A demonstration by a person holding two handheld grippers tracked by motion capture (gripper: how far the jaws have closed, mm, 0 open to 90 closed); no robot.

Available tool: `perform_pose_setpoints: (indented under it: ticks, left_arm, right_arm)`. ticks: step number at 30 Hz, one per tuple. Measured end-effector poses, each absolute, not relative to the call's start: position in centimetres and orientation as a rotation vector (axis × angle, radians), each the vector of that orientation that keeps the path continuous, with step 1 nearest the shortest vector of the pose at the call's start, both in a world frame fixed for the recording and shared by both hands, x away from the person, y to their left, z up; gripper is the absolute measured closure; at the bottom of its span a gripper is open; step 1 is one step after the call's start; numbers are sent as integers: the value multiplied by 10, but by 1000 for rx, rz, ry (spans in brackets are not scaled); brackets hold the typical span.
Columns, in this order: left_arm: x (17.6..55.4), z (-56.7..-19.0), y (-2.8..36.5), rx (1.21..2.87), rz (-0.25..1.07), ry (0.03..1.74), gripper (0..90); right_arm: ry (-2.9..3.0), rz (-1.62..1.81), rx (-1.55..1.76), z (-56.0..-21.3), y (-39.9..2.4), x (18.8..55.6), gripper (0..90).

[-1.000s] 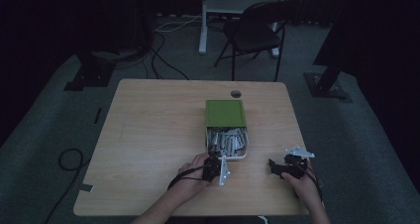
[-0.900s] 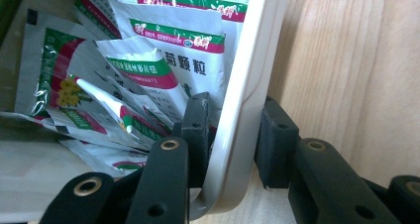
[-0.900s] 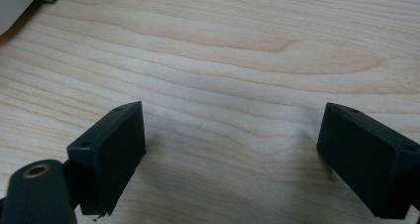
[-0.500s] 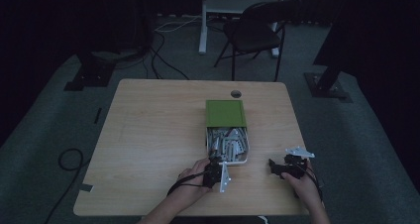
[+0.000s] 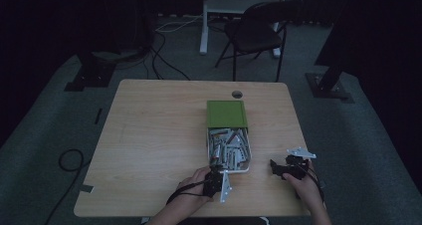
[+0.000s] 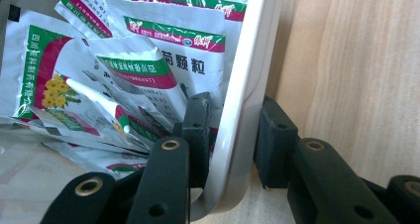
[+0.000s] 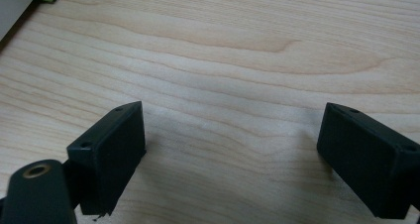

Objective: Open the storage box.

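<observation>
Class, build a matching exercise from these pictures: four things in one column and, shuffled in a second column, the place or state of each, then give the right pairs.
Things
1. left gripper
2. right gripper
3. green lid
4. sachets

Places or states
A. lying inside the white box
B. open over bare table
C. fingers straddling the white box's wall
D. flat at the far end of the white box

Pairs: 1-C, 2-B, 3-D, 4-A
</observation>
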State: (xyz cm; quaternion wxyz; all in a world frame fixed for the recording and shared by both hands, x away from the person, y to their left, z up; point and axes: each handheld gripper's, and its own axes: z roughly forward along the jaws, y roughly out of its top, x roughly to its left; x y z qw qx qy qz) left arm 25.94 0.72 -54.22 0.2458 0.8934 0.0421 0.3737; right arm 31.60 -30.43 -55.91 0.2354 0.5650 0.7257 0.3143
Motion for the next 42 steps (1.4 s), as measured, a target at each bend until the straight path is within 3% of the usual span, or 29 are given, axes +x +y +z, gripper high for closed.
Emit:
perform_pose_setpoints:
  ticks: [19,25,42]
  left_arm:
    - [251,-541,13,2430,976,113,699]
    - [249,-535,14,2389,878,154,630]
    - [251,-485,30,2184,645,287,631]
  right_arm:
    - [1991,863,1549,-559,-304,316,109]
    - [1990,862,1550,-559,-304,316,109]
    - [1991,862,1550,-559,-304,316,109]
